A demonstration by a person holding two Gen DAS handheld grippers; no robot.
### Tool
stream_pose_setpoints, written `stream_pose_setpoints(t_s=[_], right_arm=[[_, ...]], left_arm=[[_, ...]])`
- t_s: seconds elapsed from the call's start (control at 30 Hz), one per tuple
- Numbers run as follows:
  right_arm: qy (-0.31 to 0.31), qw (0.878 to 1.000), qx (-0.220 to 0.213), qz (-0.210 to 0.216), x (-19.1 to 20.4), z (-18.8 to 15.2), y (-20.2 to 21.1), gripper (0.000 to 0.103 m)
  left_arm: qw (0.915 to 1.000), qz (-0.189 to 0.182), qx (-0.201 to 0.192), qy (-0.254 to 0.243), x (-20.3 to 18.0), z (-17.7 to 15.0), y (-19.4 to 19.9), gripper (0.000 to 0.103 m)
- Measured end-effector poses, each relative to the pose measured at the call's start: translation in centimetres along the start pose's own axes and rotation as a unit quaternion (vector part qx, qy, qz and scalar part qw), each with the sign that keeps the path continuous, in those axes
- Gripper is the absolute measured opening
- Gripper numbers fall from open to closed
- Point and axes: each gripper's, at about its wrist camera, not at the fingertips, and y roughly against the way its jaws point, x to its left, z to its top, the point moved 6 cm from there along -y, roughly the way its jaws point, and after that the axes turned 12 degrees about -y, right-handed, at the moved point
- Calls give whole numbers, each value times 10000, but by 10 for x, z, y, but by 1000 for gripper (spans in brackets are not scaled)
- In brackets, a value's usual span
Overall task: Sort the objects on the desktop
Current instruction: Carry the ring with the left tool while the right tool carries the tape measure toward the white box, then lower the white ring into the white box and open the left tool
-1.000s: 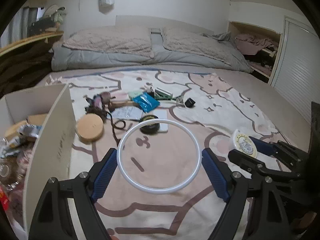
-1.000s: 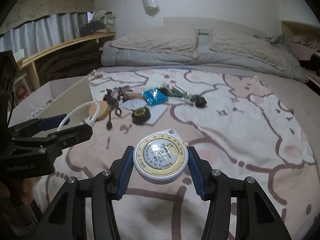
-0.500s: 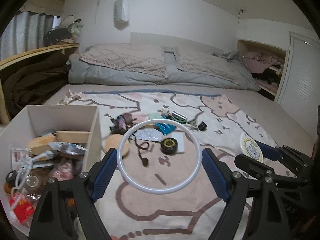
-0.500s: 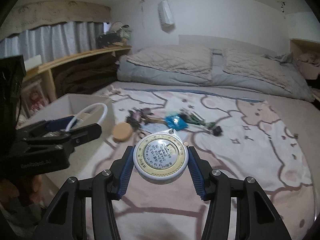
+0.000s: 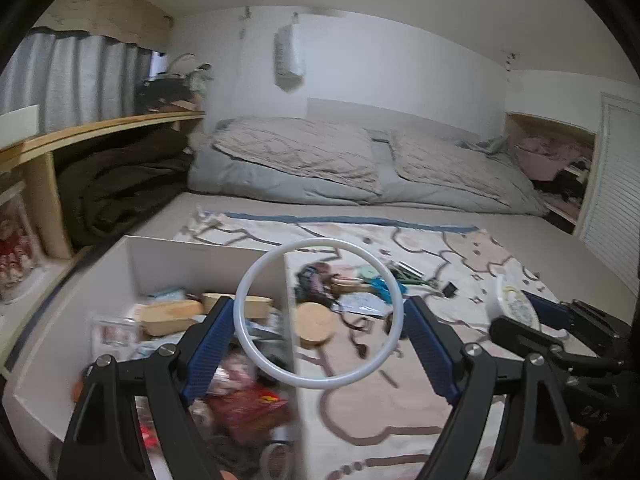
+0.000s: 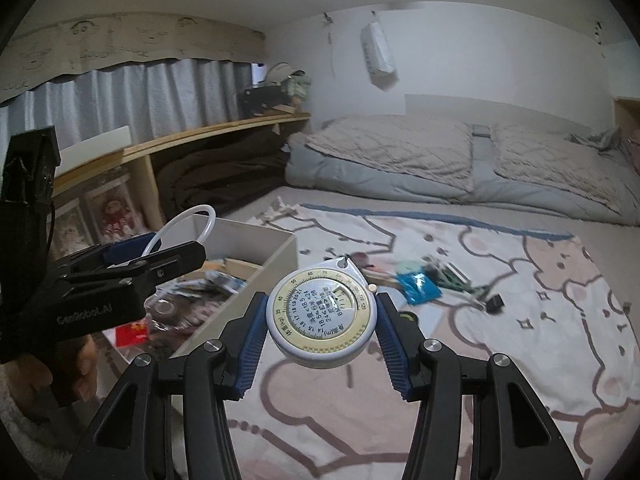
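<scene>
My left gripper [image 5: 319,316] is shut on a white ring [image 5: 256,354], its blue pads pressing the ring's two sides; it hangs over the right wall of a white box [image 5: 192,258] full of odds and ends. In the right wrist view the ring [image 6: 182,220] shows edge-on above that box [image 6: 276,254]. My right gripper [image 6: 322,320] is shut on a round white tape measure [image 6: 322,316] with a yellow dial, held above the patterned blanket [image 6: 500,360] just right of the box. The tape measure [image 5: 514,306] also appears at the right of the left wrist view.
Loose items lie on the blanket: a wooden disc [image 5: 316,324], a blue packet [image 6: 418,286], a small black cube [image 6: 495,302], cords and green pieces. A wooden shelf [image 5: 100,130] runs along the left wall. Pillows and a grey duvet [image 5: 360,176] lie at the back.
Both grippers have risen and swung left with their loads. The ring has gone from above the blanket to above the box's right wall, and the box now fills the lower left.
</scene>
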Motion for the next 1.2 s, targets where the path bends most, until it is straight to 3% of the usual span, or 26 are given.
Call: stream_pose_setpoints(t_s=[0.5,0.77,1.2], right_arm=[[128,9983,52,569,54,10,-8,54],[303,9971,164,684,79,4,-16,54],[475,9933,478,941,104,-13,-31,54]], left_arm=[[9952,944,-55,252,97,-2,28,85],[9896,1316,454,371,140,-22,6,85],[9773,1148,1625,736,177,-73,-46,85]])
